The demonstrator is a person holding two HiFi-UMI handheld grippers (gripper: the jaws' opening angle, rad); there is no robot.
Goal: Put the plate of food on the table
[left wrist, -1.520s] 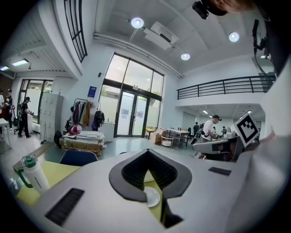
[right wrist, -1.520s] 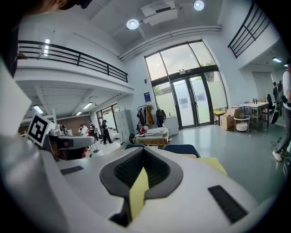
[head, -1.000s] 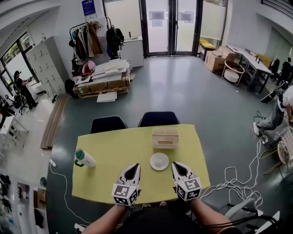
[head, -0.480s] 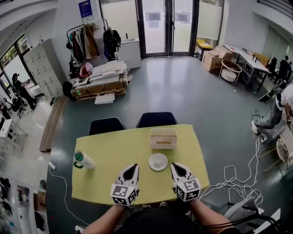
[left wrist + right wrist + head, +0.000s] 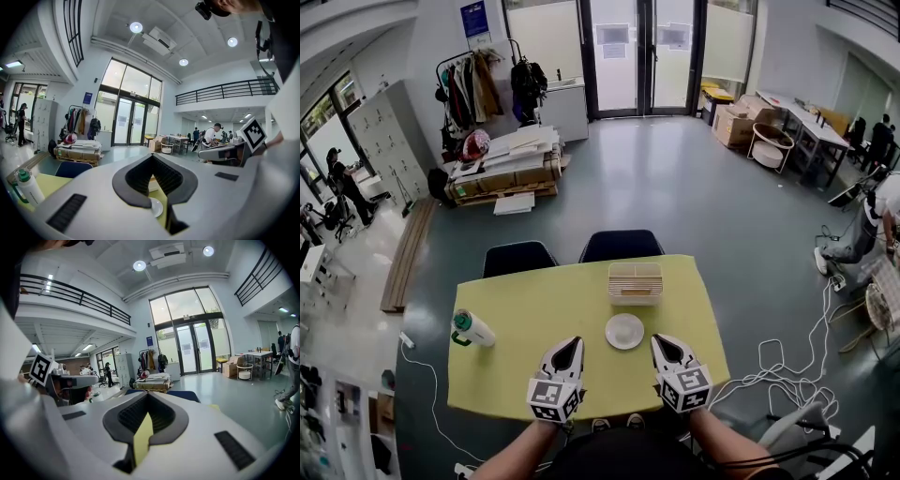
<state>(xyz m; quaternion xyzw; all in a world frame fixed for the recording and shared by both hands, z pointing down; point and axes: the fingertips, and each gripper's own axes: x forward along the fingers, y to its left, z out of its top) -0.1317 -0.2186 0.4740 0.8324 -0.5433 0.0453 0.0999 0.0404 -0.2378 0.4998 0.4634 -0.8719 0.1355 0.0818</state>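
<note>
A small white plate (image 5: 624,331) lies on the yellow table (image 5: 525,309), just in front of a slatted wooden rack (image 5: 636,282); I see no food on it. My left gripper (image 5: 573,342) hovers over the table's near part, to the left of the plate, shut with nothing in it. To the plate's right, my right gripper (image 5: 663,338) is also shut and holds nothing. In the left gripper view the plate (image 5: 156,206) shows through the gap below the closed left gripper (image 5: 151,157). The right gripper (image 5: 147,395) shows only yellow table through its gap.
A white bottle with a green cap (image 5: 472,325) lies at the table's left side. Two dark chairs (image 5: 623,244) stand at the far edge. Cables (image 5: 787,370) trail on the floor to the right. People are at the room's far sides.
Both grippers and the plate stay where they were; only the head view has shifted slightly.
</note>
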